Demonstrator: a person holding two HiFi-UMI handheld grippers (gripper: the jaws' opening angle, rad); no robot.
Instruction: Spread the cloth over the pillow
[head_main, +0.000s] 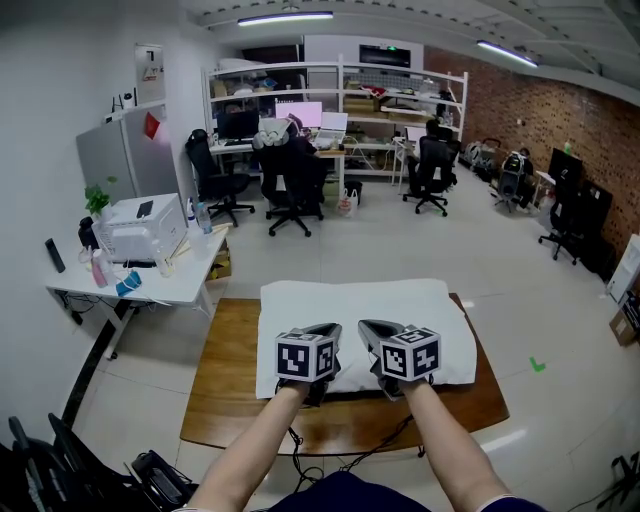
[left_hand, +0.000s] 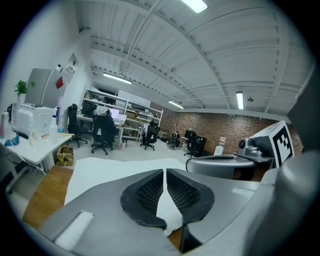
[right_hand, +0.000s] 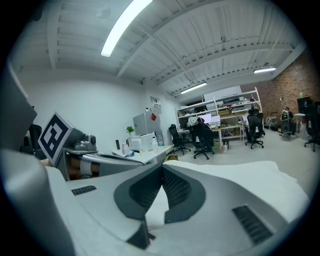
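Left gripper view shows the left gripper (left_hand: 165, 172) with its ribbed pads almost together, and a fold of the white cloth (head_main: 360, 310) is nipped between them. Right gripper view shows the same on the other side: the right gripper (right_hand: 161, 170) is fully closed with white fabric pinched in its jaws. Both grips sit side by side on the near edge of the cloth, which lies flat across the wooden table (head_main: 230, 400). The pillow seems to be under it, though I cannot tell the two apart.

The step in hand looks like the final draw and smoothing of the near edge. The next move probably calls for an even pull with both hands so the edge lands straight, then letting go.

Nothing lies on the cloth to snag it. A cable (head_main: 350, 450) hangs below the near table edge. A desk with a printer (head_main: 145, 225) stands well to the left, and office chairs (head_main: 290, 185) stand far behind.
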